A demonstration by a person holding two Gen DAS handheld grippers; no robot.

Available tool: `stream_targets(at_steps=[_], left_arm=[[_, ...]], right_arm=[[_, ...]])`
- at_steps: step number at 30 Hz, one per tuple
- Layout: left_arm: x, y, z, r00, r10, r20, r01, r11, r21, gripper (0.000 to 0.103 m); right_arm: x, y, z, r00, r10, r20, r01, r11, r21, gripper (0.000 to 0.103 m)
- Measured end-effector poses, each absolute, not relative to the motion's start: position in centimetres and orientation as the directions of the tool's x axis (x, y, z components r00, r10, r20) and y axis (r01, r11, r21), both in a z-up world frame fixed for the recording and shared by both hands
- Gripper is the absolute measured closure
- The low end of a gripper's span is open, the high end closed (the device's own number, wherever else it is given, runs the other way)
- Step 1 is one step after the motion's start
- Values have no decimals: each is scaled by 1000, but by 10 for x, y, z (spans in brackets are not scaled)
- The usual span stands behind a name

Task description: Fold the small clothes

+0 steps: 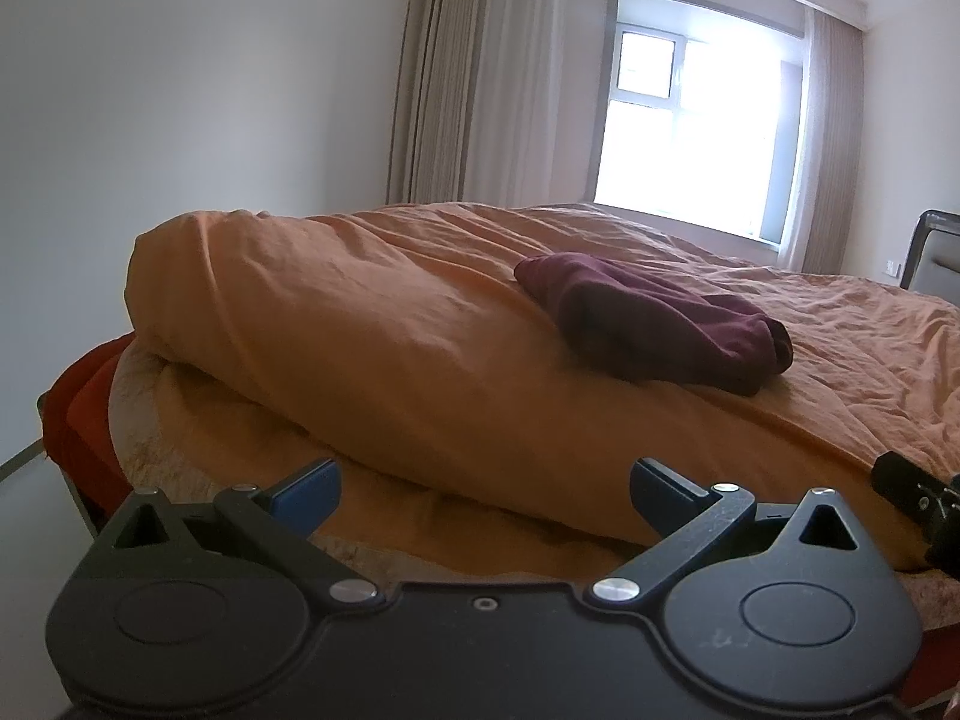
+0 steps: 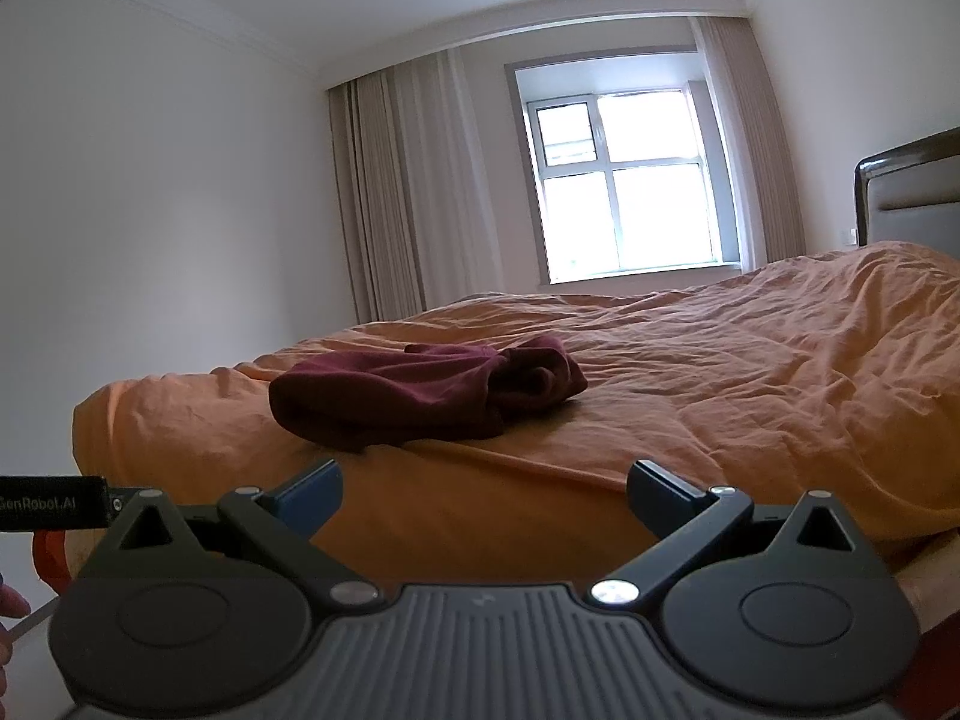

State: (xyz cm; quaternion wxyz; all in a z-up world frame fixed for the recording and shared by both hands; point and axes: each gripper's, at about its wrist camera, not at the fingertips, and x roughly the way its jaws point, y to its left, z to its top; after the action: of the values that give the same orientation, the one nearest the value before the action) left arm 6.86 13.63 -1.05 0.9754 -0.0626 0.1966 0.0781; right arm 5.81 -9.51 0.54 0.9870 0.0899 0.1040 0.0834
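Note:
A crumpled maroon garment (image 1: 654, 324) (image 2: 420, 390) lies in a heap on the orange duvet (image 1: 372, 336) (image 2: 720, 384) near the bed's foot end. My left gripper (image 1: 485, 495) hovers open at the bed's edge, short of the garment and to its left, with nothing between its blue fingers (image 1: 309, 492). My right gripper (image 2: 483, 495) is also open and empty, in front of the garment and low beside the mattress. Part of the right gripper's body (image 1: 918, 504) shows at the right edge of the left wrist view.
The duvet is bunched into a thick roll over a beige mattress pad (image 1: 180, 456). A red cloth (image 1: 78, 414) hangs at the bed's left corner. A window (image 2: 624, 192) with curtains stands behind, a dark headboard (image 2: 906, 186) at the right. A hand (image 2: 9, 612) shows low left.

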Motion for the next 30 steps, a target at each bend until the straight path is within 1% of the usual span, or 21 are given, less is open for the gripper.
stream_targets(at_steps=[30], left_arm=[[65,136,-11,906,142,-398,-196,976,-98,1]], right_arm=[[54,-93,5,966,185,-182,-155,974,164,0]])
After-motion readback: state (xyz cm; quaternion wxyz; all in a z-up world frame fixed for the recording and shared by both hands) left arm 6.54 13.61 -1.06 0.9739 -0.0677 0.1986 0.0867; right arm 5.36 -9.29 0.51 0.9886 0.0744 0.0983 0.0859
